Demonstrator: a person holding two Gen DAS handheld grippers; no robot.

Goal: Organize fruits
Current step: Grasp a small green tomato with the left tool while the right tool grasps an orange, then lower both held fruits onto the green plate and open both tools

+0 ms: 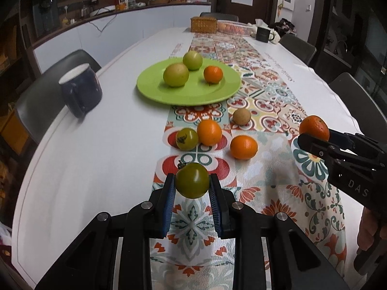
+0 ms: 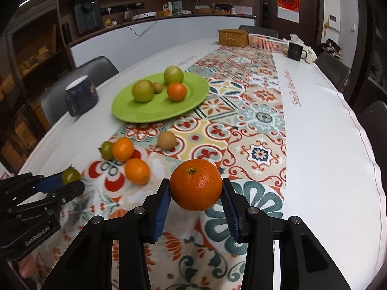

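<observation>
My left gripper (image 1: 192, 184) is shut on a green tomato (image 1: 192, 180) and holds it above the patterned runner. My right gripper (image 2: 196, 189) is shut on an orange (image 2: 196, 184), also off the table; it shows at the right of the left wrist view (image 1: 314, 128). A green plate (image 1: 154, 89) ahead holds two green fruits (image 1: 176, 75), a small orange (image 1: 212, 74) and a small brown fruit (image 2: 157, 87). Loose on the runner lie a second green tomato (image 1: 186, 139), two oranges (image 1: 209, 132), (image 1: 243, 147) and a brown fruit (image 1: 241, 116).
A dark blue mug (image 1: 81, 90) stands left of the plate near the table edge. A wicker box (image 1: 203, 24), a white basket (image 1: 233, 27) and a black mug (image 1: 263, 34) stand at the far end. Chairs surround the table.
</observation>
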